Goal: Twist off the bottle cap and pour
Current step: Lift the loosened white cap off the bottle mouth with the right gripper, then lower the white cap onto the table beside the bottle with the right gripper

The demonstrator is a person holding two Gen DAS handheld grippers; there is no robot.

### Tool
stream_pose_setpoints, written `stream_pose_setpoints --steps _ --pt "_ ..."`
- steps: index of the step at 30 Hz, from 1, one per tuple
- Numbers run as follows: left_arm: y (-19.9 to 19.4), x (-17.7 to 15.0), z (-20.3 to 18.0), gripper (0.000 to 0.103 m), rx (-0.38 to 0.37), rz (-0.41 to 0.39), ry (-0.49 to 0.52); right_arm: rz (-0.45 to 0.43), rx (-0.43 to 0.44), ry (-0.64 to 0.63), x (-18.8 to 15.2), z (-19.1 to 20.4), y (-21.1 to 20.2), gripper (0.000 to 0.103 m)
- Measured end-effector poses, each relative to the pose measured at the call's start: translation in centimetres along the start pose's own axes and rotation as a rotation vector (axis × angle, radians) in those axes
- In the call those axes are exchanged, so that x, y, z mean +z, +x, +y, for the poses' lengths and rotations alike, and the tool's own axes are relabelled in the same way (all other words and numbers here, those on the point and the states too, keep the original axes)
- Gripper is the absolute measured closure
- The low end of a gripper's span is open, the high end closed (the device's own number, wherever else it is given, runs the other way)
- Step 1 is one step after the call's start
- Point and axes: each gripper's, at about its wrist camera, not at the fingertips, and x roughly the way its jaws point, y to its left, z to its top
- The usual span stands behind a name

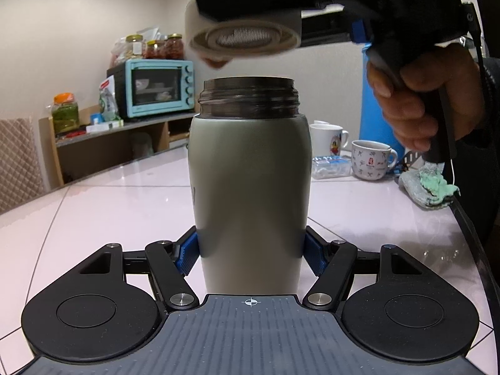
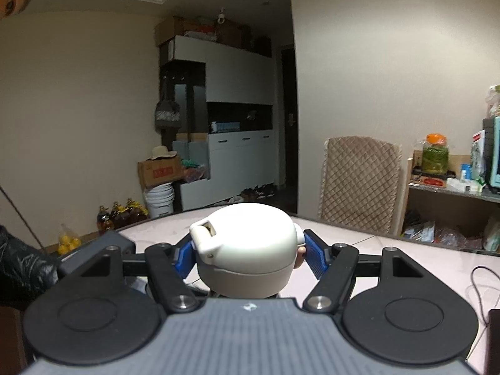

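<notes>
Gripping status: the left hand-held gripper (image 1: 251,251) is clamping the lower body of the bottle (image 1: 248,187), its blue pads (image 1: 187,257) pressing on both sides.
Bottle: it is standing upright on the pale tiled surface (image 1: 93,206), just in front of the left wrist camera, with its dark threaded neck (image 1: 248,98) showing uncovered.
Cap: the white cap (image 2: 247,250) is sitting off the bottle, directly above the open neck and apart from it; in the left wrist view its underside (image 1: 243,39) is facing down and showing a mesh insert.
Right hand-held gripper: the right hand-held gripper (image 2: 248,257) is grasping the cap, blue pads (image 2: 315,257) bearing on its two sides.
Right hand: the person's right hand (image 1: 415,100) is wrapping around the black handle of that unit, at the upper right of the left wrist view.
Background, right of bottle: two printed mugs (image 1: 370,159) and a crumpled green cloth (image 1: 429,189) are resting on the surface, well apart from the bottle.
Background, left of bottle: a light blue toaster oven (image 1: 156,89) is sitting on a shelf, with jars standing on top.
</notes>
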Motion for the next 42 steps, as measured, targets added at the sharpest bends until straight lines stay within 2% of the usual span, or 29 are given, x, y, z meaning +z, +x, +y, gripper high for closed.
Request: stream_pose_setpoints --steps 6,11,23,33,42 --pt "0.1 0.1 -0.3 0.031 0.002 0.003 0.002 -0.017 -0.077 0.029 0.2 -0.7 -1.2 0.032" --pt "0.1 0.2 -0.3 0.031 0.002 0.004 0.003 -0.022 -0.176 0.065 -0.1 -1.6 -2.4 0.032" --pt "0.4 0.1 -1.1 0.031 0.011 0.003 -0.001 -0.006 -0.413 0.146 -3.8 -2.0 -3.9 0.032" --pt "0.4 0.3 -1.0 0.031 0.014 0.013 -0.003 0.069 -0.569 0.216 -7.8 -1.4 -4.2 0.032" --pt "0.3 0.3 -1.0 0.031 0.016 0.011 -0.004 0.175 -0.642 0.212 -9.5 -1.7 -2.3 0.032"
